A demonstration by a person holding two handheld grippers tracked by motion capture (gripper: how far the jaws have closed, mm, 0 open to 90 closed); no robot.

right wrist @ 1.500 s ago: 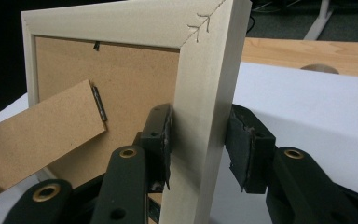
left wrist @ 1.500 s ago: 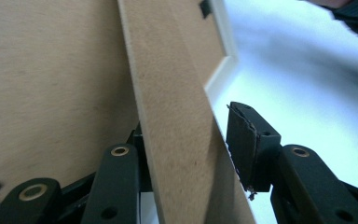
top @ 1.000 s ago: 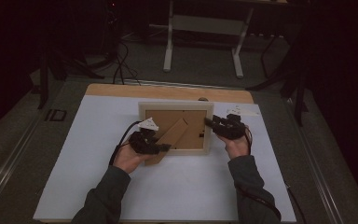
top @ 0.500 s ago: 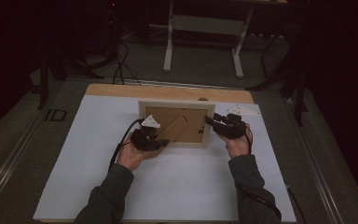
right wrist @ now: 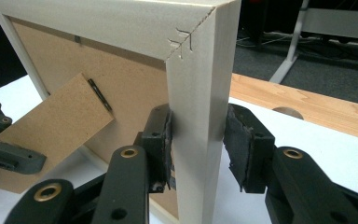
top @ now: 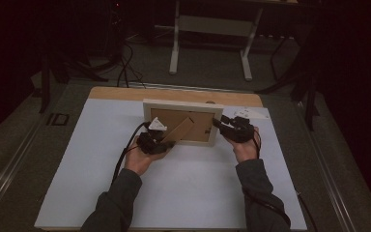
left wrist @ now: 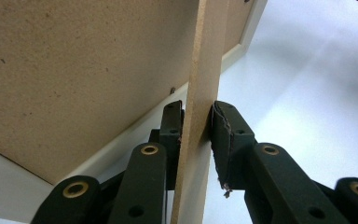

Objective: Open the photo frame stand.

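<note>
On the white table top [top: 174,193], toward its far edge and about midway between the left and right edges, stands one picture frame [top: 182,104], upright with its brown backing board [top: 203,126] turned to the person. One easel strut [top: 179,130] of the same brown board swings out from that backing toward the near-left. Two hand-held grippers work on the frame, one per hand. Left gripper [top: 166,143], seen also in its own view [left wrist: 196,133]: its two black jaws have just been closing and now stand on either side of the strut [left wrist: 200,93], taken edge-on; one pad touches the board, the other sits just beside it, with a sliver of gap visible on that side. Right gripper [top: 221,123], seen also in its own view [right wrist: 198,140]: its two jaws straddle the frame's right-hand upright member [right wrist: 200,116]; one pad lies against the inner side, while the other pad stands slightly off the outer face, so a firm clamp cannot be confirmed. Two forearms in dark sleeves [top: 261,193] enter from the near edge. Beyond the far edge of the white sheet runs one strip of bare wood [top: 125,93], and one light-coloured stand [top: 210,24] rises on the floor behind.
</note>
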